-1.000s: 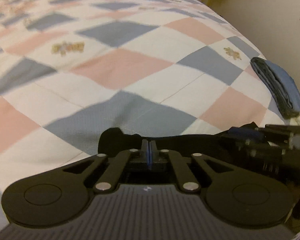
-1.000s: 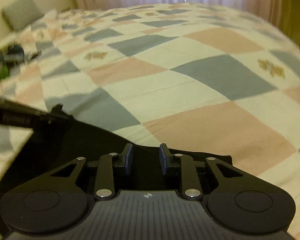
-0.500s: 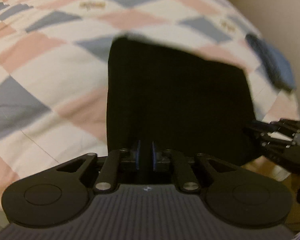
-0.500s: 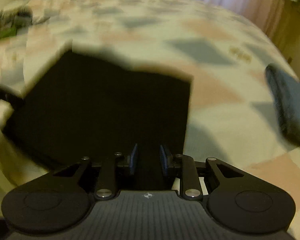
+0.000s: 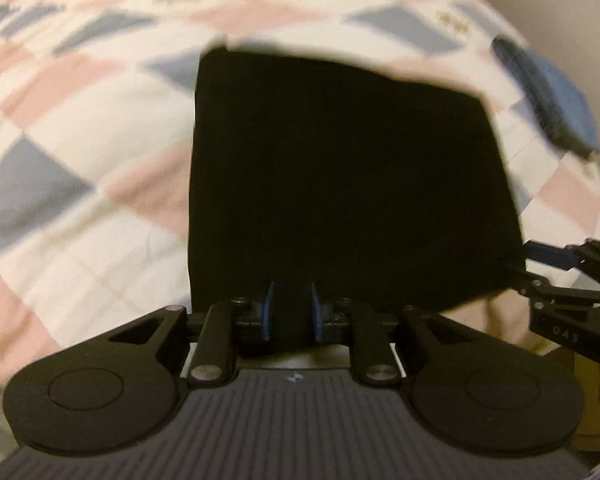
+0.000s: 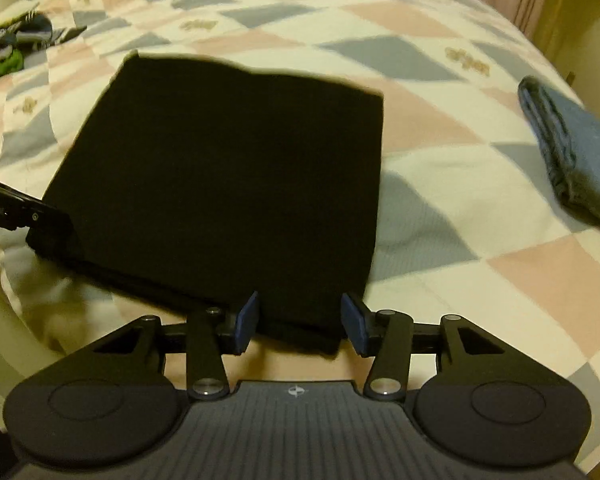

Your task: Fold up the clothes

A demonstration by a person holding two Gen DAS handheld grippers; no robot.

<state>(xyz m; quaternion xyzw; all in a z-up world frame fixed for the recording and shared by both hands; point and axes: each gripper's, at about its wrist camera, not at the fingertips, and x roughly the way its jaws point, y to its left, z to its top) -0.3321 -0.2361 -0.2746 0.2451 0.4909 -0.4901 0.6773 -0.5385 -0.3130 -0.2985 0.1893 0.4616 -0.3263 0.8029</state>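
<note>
A: Where's the black garment [image 5: 348,184]?
B: Flat on the quilt [image 5: 84,152], folded square, near edge at both grippers.
A: Jaws?
B: Left gripper [image 5: 291,307] and right gripper [image 6: 299,322] are opening, cloth between but not pinched; looks like a release after the fold.
A: Containers?
B: None. Folded blue garment [image 6: 580,160] lies well apart.

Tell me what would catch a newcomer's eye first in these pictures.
A black garment folded into a flat rectangle lies mid-frame on the checked quilt, its near edge between the opening jaws of both hand-held grippers. A folded blue garment sits to its right near the bed's edge.
</note>
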